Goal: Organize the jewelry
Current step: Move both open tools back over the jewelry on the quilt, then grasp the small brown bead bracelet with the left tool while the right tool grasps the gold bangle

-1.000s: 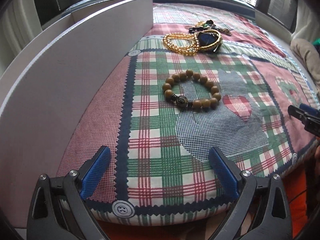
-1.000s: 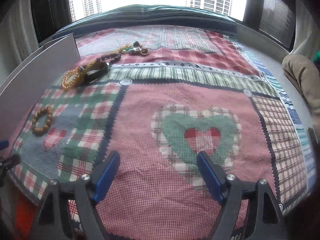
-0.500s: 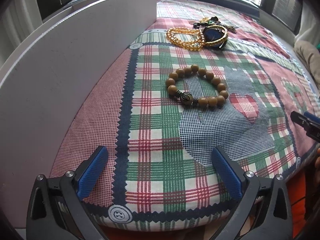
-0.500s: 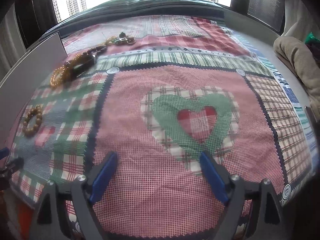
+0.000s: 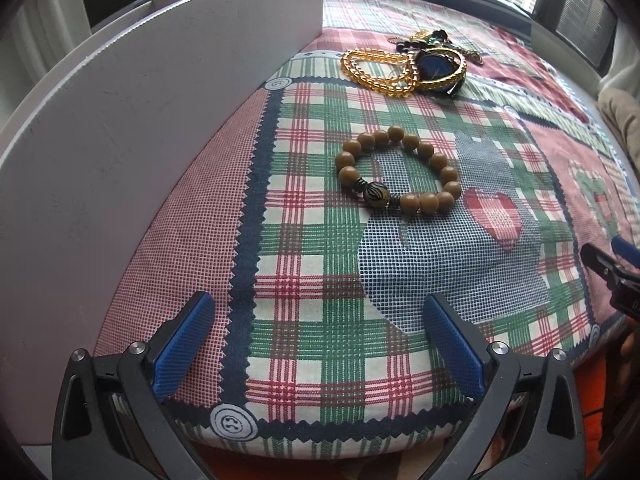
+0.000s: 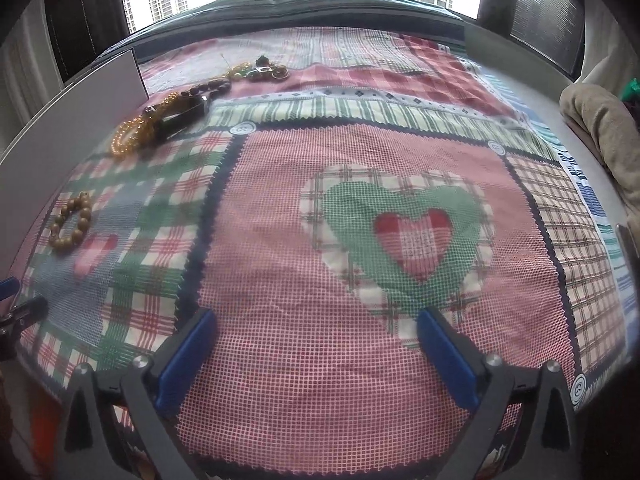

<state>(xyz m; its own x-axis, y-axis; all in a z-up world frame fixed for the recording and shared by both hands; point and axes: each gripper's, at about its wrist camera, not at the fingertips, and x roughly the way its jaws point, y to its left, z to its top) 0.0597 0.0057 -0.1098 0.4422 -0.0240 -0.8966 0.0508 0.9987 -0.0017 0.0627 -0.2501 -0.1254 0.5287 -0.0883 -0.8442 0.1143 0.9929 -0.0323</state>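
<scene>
A brown wooden bead bracelet [image 5: 398, 172] lies flat on the patchwork cloth [image 5: 320, 280], ahead of my left gripper [image 5: 318, 314], which stands open with nothing between its blue pads. Farther back sits a heap of jewelry: a yellow bead strand [image 5: 376, 70], a dark blue watch [image 5: 438, 66] and small dark pieces [image 5: 432, 38]. My right gripper [image 6: 318, 330] hovers over the pink patch near the green heart, jaws opening wide and empty. In the right wrist view the brown bracelet [image 6: 72, 220] and the yellow bead strand [image 6: 134, 134] lie far left.
A white box wall [image 5: 140, 120] runs along the left side of the cloth. The cloth's front edge lies just under both grippers. A beige cushion [image 6: 600, 132] sits at the right. The right gripper's tip [image 5: 612, 268] shows at the left wrist view's right edge.
My right gripper's jaws have spread wider. The left wrist view has crept slightly closer to the brown bracelet; the jewelry has not moved.
</scene>
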